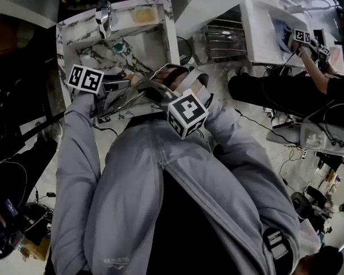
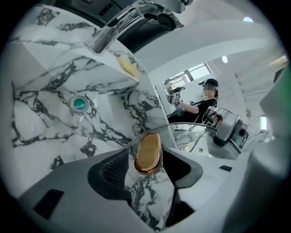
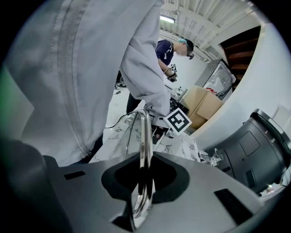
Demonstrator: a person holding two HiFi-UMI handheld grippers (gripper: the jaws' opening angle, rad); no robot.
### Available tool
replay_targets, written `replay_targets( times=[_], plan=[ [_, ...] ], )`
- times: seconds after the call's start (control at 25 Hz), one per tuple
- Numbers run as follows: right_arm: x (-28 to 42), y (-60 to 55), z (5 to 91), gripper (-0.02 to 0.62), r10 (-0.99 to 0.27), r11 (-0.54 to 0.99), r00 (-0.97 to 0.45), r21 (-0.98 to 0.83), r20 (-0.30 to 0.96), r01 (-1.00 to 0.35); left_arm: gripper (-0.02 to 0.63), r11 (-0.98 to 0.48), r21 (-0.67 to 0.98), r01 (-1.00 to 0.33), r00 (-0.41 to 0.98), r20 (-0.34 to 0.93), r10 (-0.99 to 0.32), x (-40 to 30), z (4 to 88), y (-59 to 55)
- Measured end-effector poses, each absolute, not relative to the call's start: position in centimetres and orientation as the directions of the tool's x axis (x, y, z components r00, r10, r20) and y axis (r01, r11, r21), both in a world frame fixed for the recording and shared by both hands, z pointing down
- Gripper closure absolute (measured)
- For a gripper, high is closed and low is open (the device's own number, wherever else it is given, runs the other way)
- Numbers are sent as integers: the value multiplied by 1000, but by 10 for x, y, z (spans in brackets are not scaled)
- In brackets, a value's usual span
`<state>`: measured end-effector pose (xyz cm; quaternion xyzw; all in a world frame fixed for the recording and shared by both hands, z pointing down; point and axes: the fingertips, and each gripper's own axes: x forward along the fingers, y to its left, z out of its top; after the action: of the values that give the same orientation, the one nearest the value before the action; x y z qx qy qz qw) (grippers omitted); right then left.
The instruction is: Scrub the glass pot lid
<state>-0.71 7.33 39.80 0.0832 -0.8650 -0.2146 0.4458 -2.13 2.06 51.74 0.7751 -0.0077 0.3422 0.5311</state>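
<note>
The glass pot lid (image 1: 131, 99) hangs tilted over the near edge of the marble sink, between my two grippers. In the left gripper view its copper knob (image 2: 148, 152) stands between the jaws of my left gripper (image 2: 148, 172), which are spread wide with a gap on either side of the knob; the lid's clear dome (image 2: 191, 132) stretches to the right. My left gripper (image 1: 122, 85) comes in from the left. My right gripper (image 3: 144, 184) is shut on the lid's steel rim (image 3: 144, 141), which runs edge-on through its jaws. In the head view my right gripper (image 1: 158, 90) is at the lid's right side.
The marble sink (image 1: 159, 46) has a faucet (image 1: 103, 17) at the back, a green drain plug (image 2: 78, 104) and a yellow sponge (image 2: 128, 68) on the ledge. A metal rack (image 1: 224, 38) stands to the right. Another person (image 1: 306, 88) works nearby; cables lie on the floor.
</note>
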Motion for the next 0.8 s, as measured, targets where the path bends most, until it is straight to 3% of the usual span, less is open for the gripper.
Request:
replay_targets(
  times=[0.24, 0.6, 0.8],
  plan=[
    [-5, 77, 398, 543, -336, 899, -597, 436, 729, 27, 413, -361, 874, -325, 786, 462, 411, -10, 518, 27],
    [8, 84, 410, 541, -334, 908, -574, 419, 748, 18, 419, -424, 808, -409, 757, 560, 338, -16, 513, 20],
    [10, 89, 432, 508, -349, 912, -547, 411, 761, -10, 420, -463, 762, -453, 742, 610, 277, -26, 513, 10]
  ],
)
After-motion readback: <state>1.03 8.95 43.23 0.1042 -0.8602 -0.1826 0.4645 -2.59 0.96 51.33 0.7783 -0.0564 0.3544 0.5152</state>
